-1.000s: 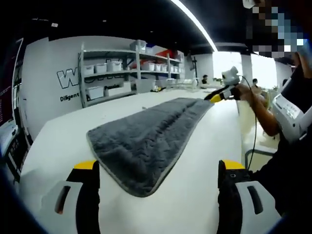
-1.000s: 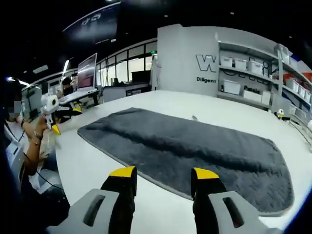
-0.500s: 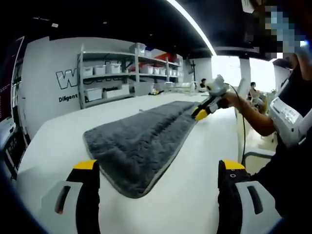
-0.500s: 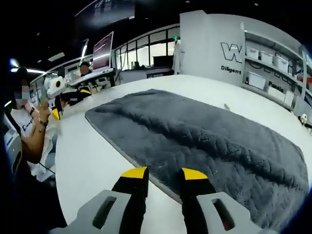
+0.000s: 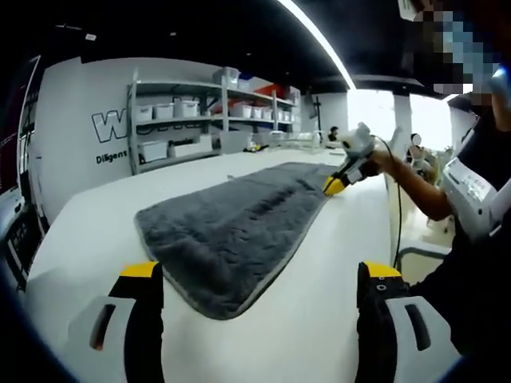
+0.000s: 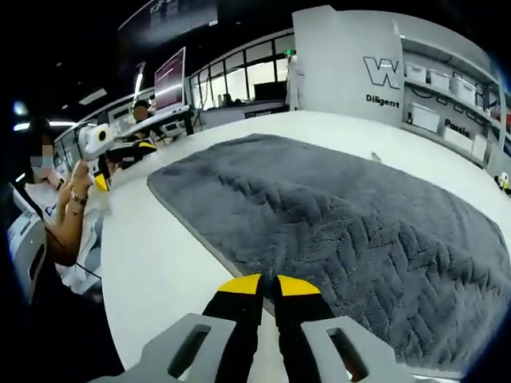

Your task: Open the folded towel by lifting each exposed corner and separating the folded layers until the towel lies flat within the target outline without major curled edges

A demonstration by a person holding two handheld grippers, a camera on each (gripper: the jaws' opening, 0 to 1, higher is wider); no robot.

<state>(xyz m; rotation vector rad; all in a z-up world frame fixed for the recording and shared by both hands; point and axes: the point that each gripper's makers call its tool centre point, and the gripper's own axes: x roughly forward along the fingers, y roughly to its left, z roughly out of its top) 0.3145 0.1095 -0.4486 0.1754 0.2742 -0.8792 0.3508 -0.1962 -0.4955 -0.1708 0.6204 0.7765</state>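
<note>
Item: grey towel (image 5: pixel 231 235), plush, chevron-quilted; we find it spread lengthwise on the white tabletop (image 5: pixel 96 231), looking mostly opened, with a raised ridge or seam running along its length; we cannot make out a target outline on the tabletop

Long axis: in the left gripper view it runs from the rounded near end, just ahead of our left claw (image 5: pixel 259 275), away to the far end where the right claw (image 5: pixel 331 188) sits; in the right gripper view the same towel (image 6: pixel 359 239) stretches away to the right and to the upper left of the claw

Right claw (image 6: pixel 270 285): yellow tips drawn almost together at the towel's near long edge; we judge it to be pinching that hem, though the contact itself sits too close under the tips to be certain

Left claw: jaws spread wide, holding nothing, low over the bare tabletop; the towel's near end lies between and ahead of the jaws, apart from both; in the right gripper view we see it (image 6: pixel 102 180) at the far left, held in a hand (image 6: pixel 78 195) beyond the towel's corner

Relation for the coming move: the right claw is already on the long edge; the left claw is the nearer one for the short end, which lies straight ahead of it

Background: storage shelves (image 5: pixel 200 120) with bins
</note>
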